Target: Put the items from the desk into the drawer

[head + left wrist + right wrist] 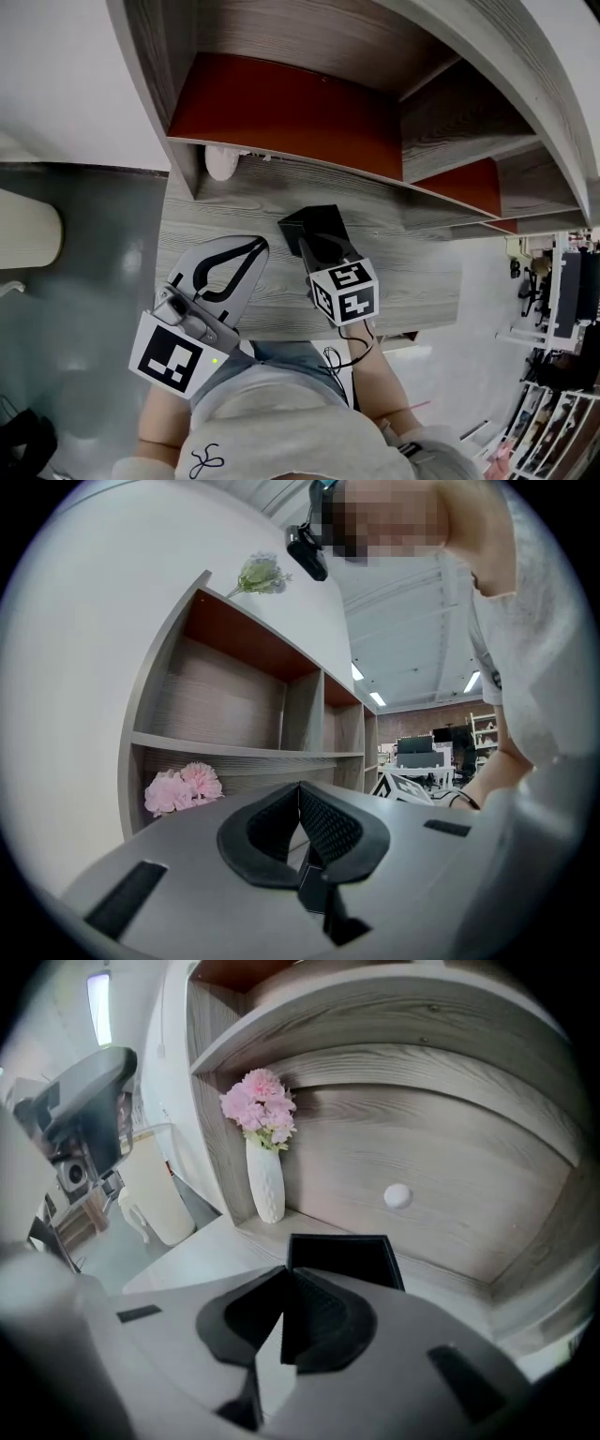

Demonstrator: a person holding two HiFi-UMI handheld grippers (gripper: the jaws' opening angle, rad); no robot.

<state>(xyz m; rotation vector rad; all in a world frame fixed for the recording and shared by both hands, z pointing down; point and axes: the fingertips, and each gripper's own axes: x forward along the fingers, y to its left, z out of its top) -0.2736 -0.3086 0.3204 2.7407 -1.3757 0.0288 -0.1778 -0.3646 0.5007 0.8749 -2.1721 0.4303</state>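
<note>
A black open-topped box (314,223) was pictured standing on the grey wood-grain desk (422,272), near the back, below the lowest board of the shelving (300,710). The box was seen just beyond the tips of the right gripper (319,249), whose fingers were pressed together with nothing held between them. Whether those fingers touched the box's near edge could not be told. Behind the box, a small white round knob (397,1195) was shown on the wood panel under the shelf; it could not be told whether that panel was a drawer front. At the left end of the same recess, a white textured vase (265,1185) with pink flowers (260,1101) was seen upright against the side wall, well apart from the box. The left gripper (255,246) was held beside the right one, over the front part of the desk, its fingers likewise closed tip to tip and empty. Red-brown back panels (281,108) were visible in the compartments above.
</note>
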